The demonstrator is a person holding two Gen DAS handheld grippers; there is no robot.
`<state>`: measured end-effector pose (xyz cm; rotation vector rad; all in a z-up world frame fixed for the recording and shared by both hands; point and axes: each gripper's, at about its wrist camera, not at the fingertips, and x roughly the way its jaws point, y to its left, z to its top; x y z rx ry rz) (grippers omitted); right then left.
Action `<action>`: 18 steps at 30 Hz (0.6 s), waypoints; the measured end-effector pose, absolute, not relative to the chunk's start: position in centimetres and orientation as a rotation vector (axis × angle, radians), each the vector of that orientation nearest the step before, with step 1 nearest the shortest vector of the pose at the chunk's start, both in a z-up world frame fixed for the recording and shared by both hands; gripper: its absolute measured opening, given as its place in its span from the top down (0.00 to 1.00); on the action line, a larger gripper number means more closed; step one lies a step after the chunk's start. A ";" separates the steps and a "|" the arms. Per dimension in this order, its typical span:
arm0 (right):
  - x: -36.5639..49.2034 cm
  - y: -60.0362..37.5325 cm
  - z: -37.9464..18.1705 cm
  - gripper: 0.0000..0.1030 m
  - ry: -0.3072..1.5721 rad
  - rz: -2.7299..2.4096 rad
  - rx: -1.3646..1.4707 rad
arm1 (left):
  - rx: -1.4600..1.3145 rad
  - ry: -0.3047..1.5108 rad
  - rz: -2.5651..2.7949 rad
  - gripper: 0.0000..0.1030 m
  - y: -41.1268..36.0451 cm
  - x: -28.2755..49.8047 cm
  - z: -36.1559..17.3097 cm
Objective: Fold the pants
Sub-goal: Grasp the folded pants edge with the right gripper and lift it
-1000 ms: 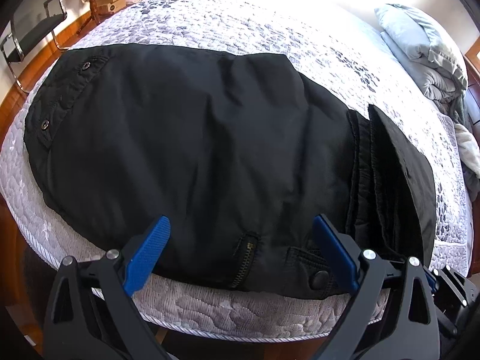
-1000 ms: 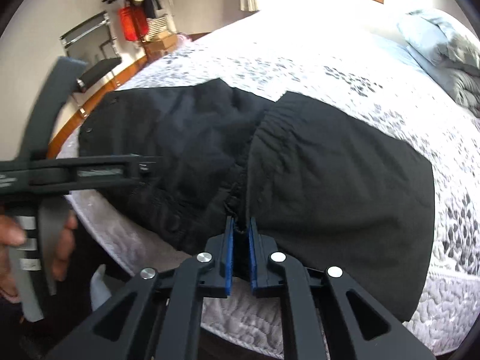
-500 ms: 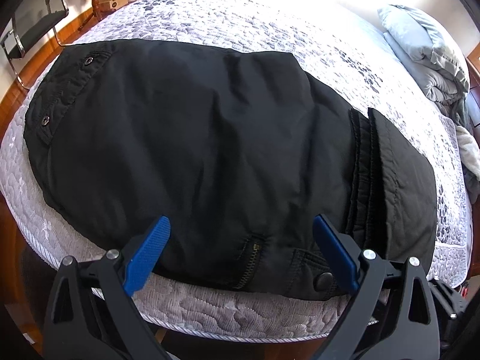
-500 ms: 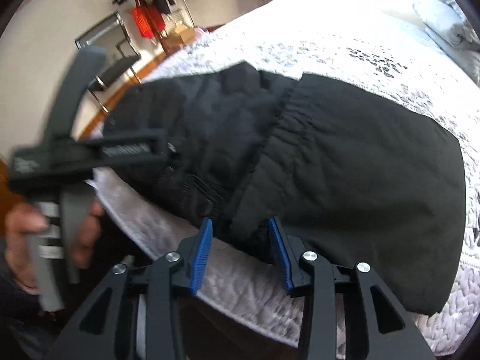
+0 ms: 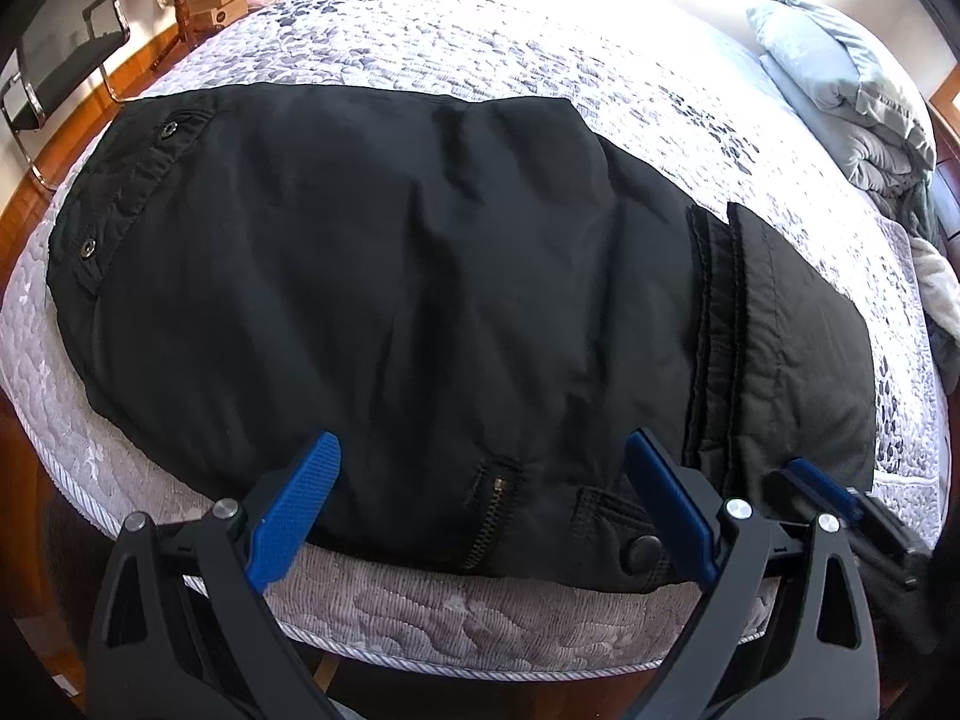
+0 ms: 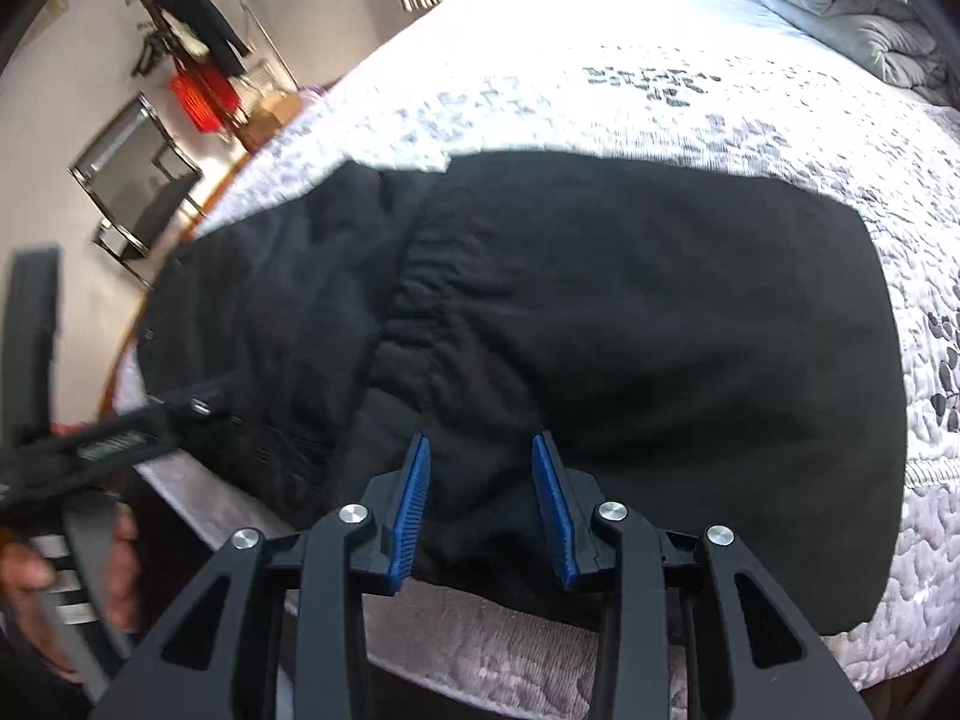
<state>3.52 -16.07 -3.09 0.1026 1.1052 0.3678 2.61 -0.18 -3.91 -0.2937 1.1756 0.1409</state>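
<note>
The black pants point(image 5: 420, 312) lie folded flat on the bed, with zipper point(image 5: 486, 510) and snap button at the near edge. A folded-over leg end point(image 5: 798, 360) rests on the waistband at the right. My left gripper point(image 5: 480, 498) is open, its blue pads over the near edge of the pants, holding nothing. My right gripper point(image 6: 480, 498) is open, its pads either side of the near edge of the folded pants point(image 6: 630, 330), with no grip on the cloth. The right gripper also shows at the lower right of the left wrist view point(image 5: 840, 504).
The bed point(image 5: 480, 30) has a white and grey patterned quilt, with its near edge point(image 5: 480, 618) just under the grippers. Grey pillows and bedding point(image 5: 852, 96) lie at the far right. A chair point(image 6: 138, 192) and a coat rack point(image 6: 192, 36) stand by the wall at the left.
My right gripper was shut on the pants' edge, then opened and let the cloth go; its pads have spread further. The folded leg end settled flat. The left gripper stayed open.
</note>
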 end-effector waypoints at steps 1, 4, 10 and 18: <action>3.5 -15.6 -3.5 0.64 1.106 0.351 0.077 | -0.291 1.180 0.140 0.07 -0.3 2.7 -4.0; 3.0 -14.7 -4.0 0.64 1.095 0.316 0.000 | -0.277 1.185 0.133 0.07 -0.5 2.6 -4.0; 1.7 -14.6 -2.2 0.65 1.078 0.365 0.041 | -0.286 1.181 0.144 0.07 -0.2 2.5 -4.1; 1.7 -15.4 -2.3 0.64 1.089 0.409 0.109 | -0.319 1.128 0.182 0.07 2.3 1.8 -3.2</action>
